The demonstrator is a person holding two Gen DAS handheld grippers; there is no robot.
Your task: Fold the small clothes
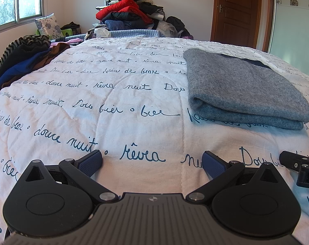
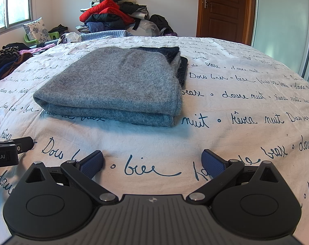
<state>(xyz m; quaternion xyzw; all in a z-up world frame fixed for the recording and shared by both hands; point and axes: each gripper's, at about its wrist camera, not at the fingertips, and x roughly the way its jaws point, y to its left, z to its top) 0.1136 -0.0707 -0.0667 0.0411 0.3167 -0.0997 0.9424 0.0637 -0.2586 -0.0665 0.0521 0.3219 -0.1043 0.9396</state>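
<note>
Grey sweater (image 2: pixel 121 81) lies folded flat on the quilt (image 2: pixel 236 106), both tongs (image 1: pixel 152 161) (image 2: pixel 152 161) spread wide, holding nothing.

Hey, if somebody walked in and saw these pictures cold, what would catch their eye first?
Probably the folded grey sweater lying on the white bedspread covered in dark cursive writing. Beyond it, a heap of clothes with a bright red jacket rises against the far wall. Nearest the cameras, both tongs, left and right, sit open and empty.

Left gripper (image 1: pixel 152 161) fingers spread wide, holding nothing, right gripper (image 2: pixel 152 161) just beside it, likewise spread, held low
</note>
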